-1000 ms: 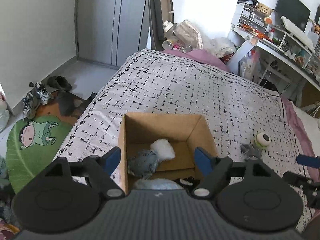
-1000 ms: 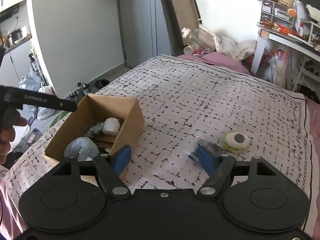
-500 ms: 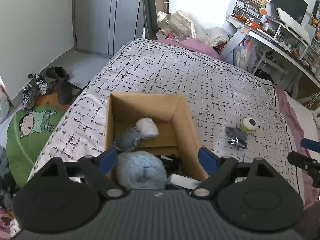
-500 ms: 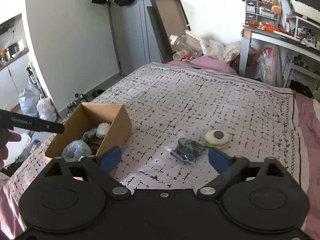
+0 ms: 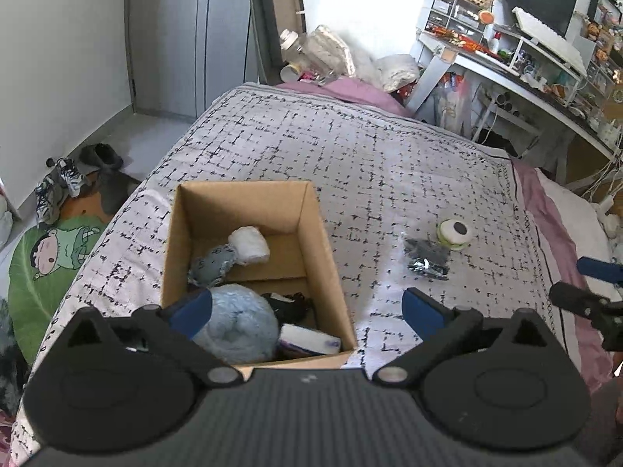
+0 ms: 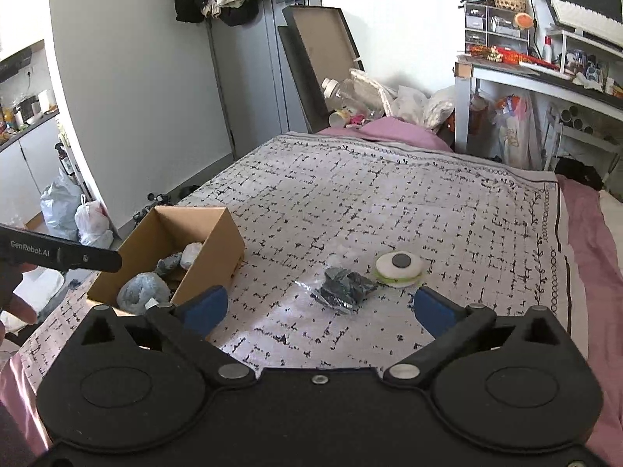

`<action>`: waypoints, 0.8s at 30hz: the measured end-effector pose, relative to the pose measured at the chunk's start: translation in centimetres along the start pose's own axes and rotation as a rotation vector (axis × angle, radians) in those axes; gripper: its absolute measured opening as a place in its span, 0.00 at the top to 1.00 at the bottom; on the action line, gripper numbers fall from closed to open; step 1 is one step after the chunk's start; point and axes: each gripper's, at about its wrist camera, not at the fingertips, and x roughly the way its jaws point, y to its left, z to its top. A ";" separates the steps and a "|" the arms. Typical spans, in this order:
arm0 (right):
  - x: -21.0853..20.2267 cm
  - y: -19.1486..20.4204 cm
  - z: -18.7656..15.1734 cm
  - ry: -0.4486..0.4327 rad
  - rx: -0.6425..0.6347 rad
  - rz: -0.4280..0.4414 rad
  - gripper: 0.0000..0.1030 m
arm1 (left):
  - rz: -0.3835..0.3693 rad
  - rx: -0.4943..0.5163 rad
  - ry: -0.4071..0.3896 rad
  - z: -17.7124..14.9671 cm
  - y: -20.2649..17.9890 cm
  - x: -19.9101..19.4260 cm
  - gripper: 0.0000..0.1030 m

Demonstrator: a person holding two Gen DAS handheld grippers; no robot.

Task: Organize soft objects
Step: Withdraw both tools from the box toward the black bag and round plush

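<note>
An open cardboard box (image 5: 311,225) (image 6: 218,233) stands on the patterned bed. It holds a blue-grey fluffy ball (image 5: 237,327) (image 6: 142,297), a grey cloth piece (image 5: 212,264), a white roll (image 5: 251,245) and some dark and white items near its front. A dark crumpled soft item (image 5: 426,260) (image 6: 346,288) and a round white-and-green plush with a black centre (image 5: 453,231) (image 6: 399,268) lie on the bed right of the box. My left gripper (image 5: 307,313) is open and empty above the box's near end. My right gripper (image 6: 319,309) is open and empty, just short of the dark item.
The bed cover (image 6: 370,194) stretches far behind the objects. A cluttered desk (image 6: 545,74) stands at the right, bags and bottles (image 6: 370,93) at the bed's head. Shoes (image 5: 58,186) and a green mat (image 5: 50,257) lie on the floor left.
Both grippers have pulled back and risen, so the box and the two bed items look farther away. The left gripper's jaws have opened wider. Nothing was picked up.
</note>
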 end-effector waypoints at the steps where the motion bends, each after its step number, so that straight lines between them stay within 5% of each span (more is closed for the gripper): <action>1: -0.1 -0.2 0.0 -0.001 0.003 0.002 0.00 | 0.003 0.002 -0.005 0.0 -0.3 0.0 0.00; 24: 0.3 -6.9 -1.2 -0.017 0.105 -0.002 0.00 | -0.035 0.136 0.035 1.2 -7.3 3.4 0.00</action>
